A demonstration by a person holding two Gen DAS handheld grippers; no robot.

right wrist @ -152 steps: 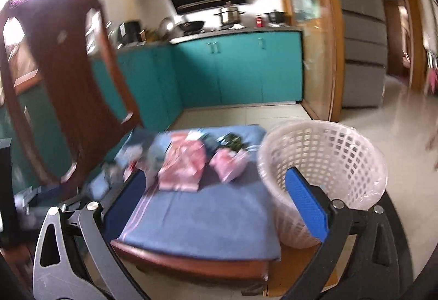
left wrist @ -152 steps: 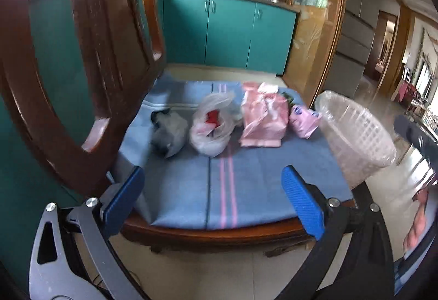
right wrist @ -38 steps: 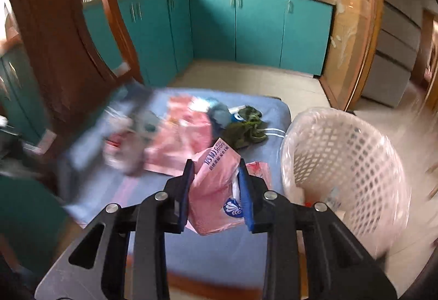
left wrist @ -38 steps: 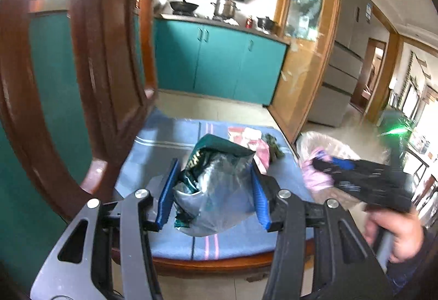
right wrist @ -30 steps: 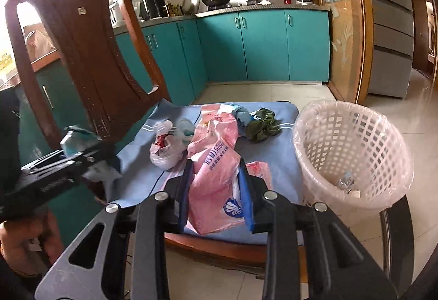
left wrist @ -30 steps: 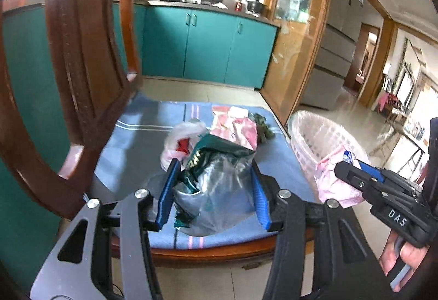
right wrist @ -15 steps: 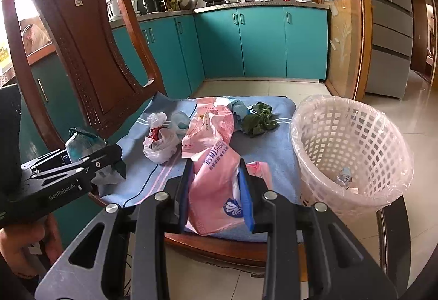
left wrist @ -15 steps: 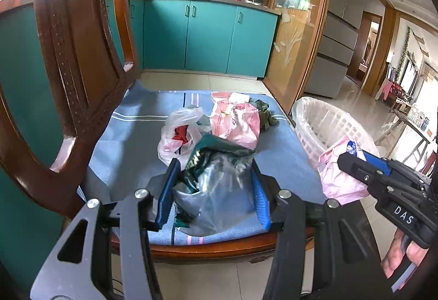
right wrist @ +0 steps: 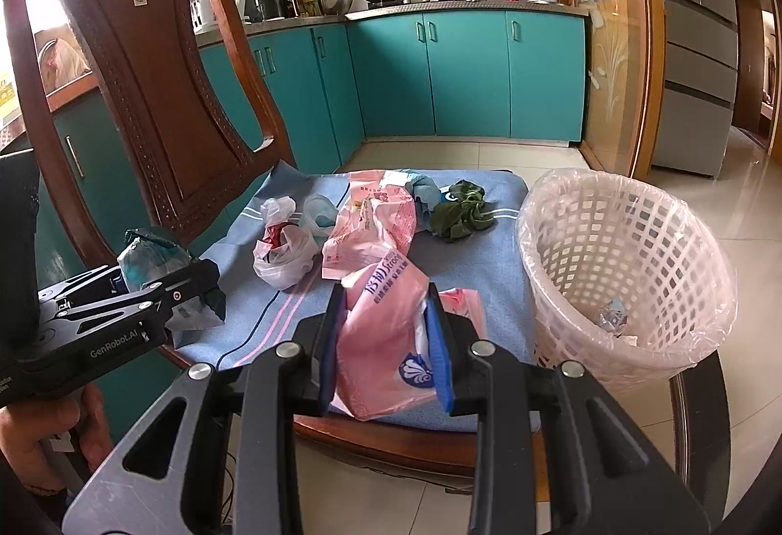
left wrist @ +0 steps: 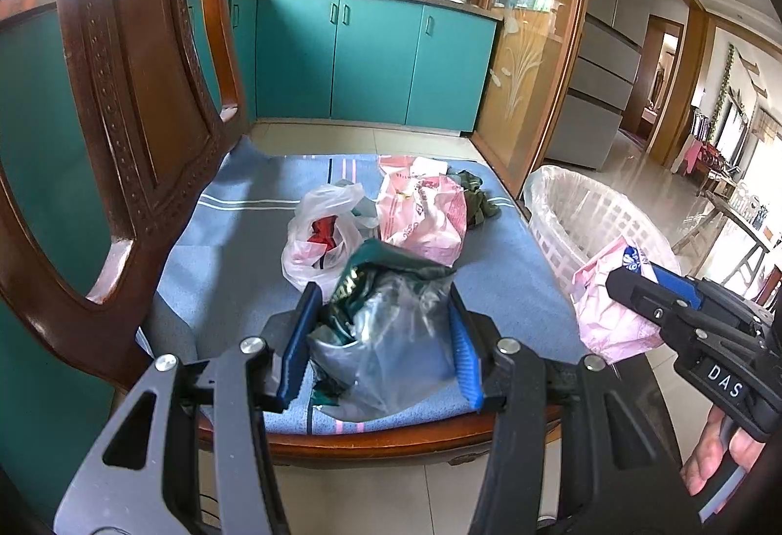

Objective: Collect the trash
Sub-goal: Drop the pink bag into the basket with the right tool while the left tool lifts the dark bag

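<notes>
My left gripper [left wrist: 381, 320] is shut on a crumpled green and clear plastic bag [left wrist: 391, 334], held over the front edge of the chair seat; it also shows in the right wrist view [right wrist: 151, 261]. My right gripper [right wrist: 388, 330] is shut on a pink plastic wrapper [right wrist: 386, 344], in front of the white lined basket [right wrist: 625, 271]. On the blue seat cloth [left wrist: 234, 242] lie a white bag with red inside [left wrist: 320, 239], a large pink bag [left wrist: 425, 212] and a dark green clump [right wrist: 459, 215].
The wooden chair back [left wrist: 122, 95] rises close on the left. The basket [left wrist: 586, 217] stands on the tiled floor to the right of the seat, with a few scraps inside. Teal kitchen cabinets [left wrist: 366, 61] are behind.
Both grippers closed on their bags about a second ago and have drawn back a little from the seat. The right gripper with the pink wrapper stays beside the basket.
</notes>
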